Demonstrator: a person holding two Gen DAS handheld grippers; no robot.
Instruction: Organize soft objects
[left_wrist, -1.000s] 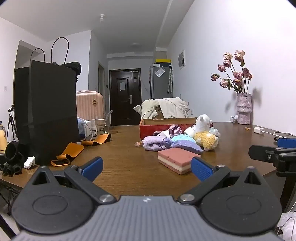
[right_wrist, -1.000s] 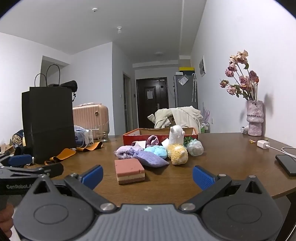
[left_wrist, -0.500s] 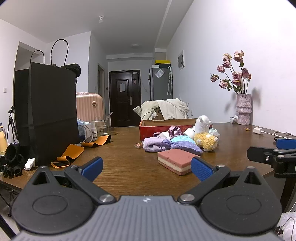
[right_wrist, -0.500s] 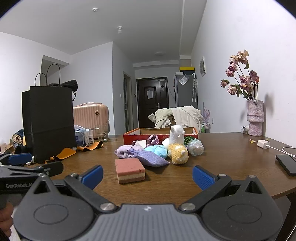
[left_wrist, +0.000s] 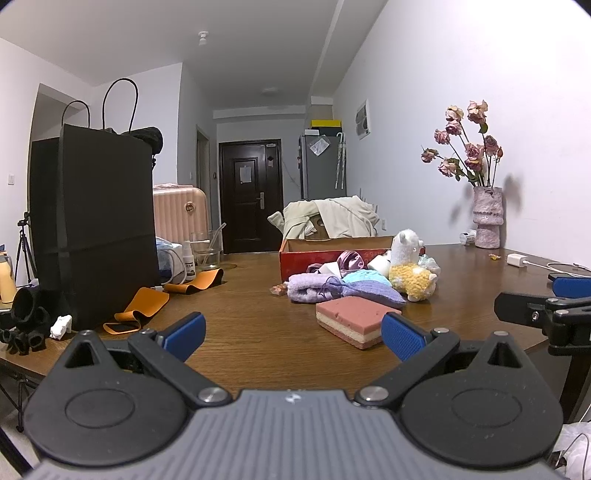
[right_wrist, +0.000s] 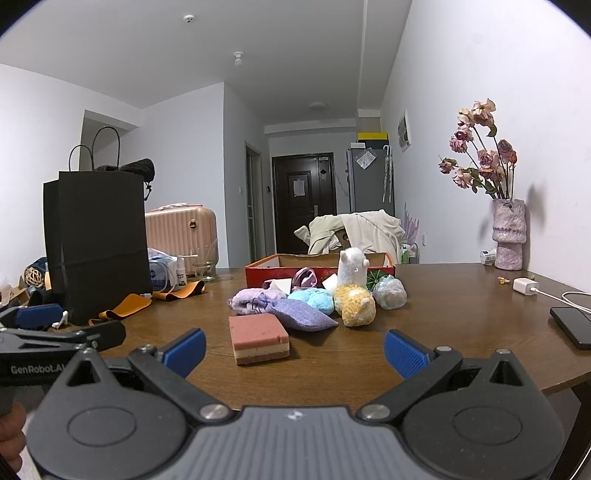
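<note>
Hovering at the near edge of the tabletop (right_wrist: 461, 314), your right gripper (right_wrist: 293, 349) and left gripper (left_wrist: 291, 334) both gape, holding nothing. The pink layered sponge (right_wrist: 258, 338) lies at 11 o'clock from the right, 1 o'clock from the left; the right looks nearer.

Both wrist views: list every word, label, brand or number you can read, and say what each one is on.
"GenRobot.A", cut off at the edge: white print on the body of the left gripper, seen in the right wrist view.
Red box: print on its front wall, too blurred to read.
Small spray bottle: label too small to read.
Paper on the dark door: unreadable.
Nothing else legible.
</note>
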